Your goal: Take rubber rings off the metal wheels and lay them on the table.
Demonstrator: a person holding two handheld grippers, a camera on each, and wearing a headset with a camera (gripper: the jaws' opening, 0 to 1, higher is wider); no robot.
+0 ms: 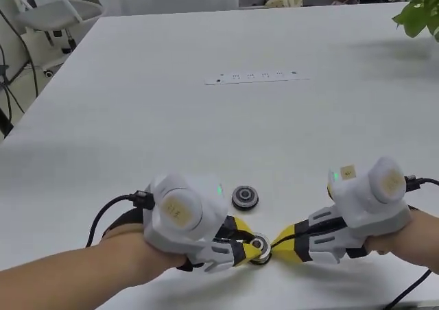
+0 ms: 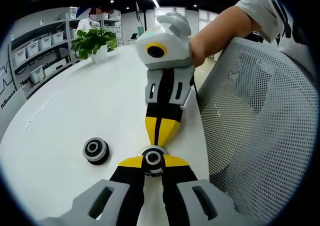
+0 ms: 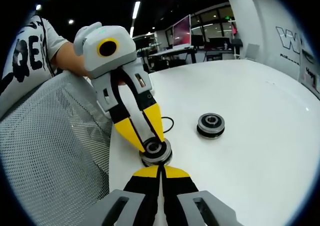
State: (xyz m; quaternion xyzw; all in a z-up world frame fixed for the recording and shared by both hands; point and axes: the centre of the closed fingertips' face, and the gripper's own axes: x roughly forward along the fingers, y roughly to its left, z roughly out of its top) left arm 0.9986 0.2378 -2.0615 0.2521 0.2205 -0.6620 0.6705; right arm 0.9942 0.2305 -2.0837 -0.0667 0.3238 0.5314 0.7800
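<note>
Loose wheel on wide open table

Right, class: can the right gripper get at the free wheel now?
Probably yes: the free wheel lies on bare table with nothing between it and the right gripper, whose shut jaws must first leave the held wheel.

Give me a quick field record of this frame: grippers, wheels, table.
held wheel: small metal wheel with black rubber ring, between the two grippers, near the table edge
left gripper: jaws clamped on either side of that wheel
right gripper: jaws shut, tips at the wheel's rim; hold on the ring unclear
spare wheel: second metal wheel with black rubber ring, flat on the table, apart from both grippers
surface: white table
</note>
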